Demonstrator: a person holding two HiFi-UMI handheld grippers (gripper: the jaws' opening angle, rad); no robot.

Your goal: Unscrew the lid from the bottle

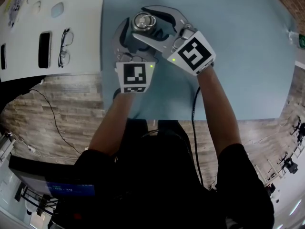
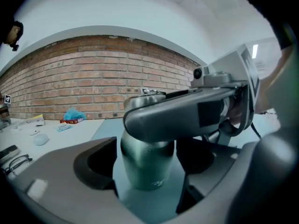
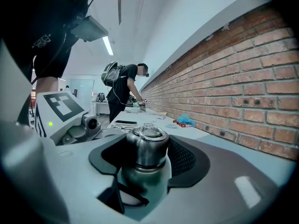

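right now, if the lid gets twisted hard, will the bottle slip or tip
Probably stiff: the bottle looks metal. Its smooth, rounded body may slip in the left gripper. Standing upright, it could tip if the lid is pulled sideways.

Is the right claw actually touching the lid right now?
Touching. In the right gripper view, the right claw has its jaws closed flush against both sides of the lid, with no gap showing on either side.
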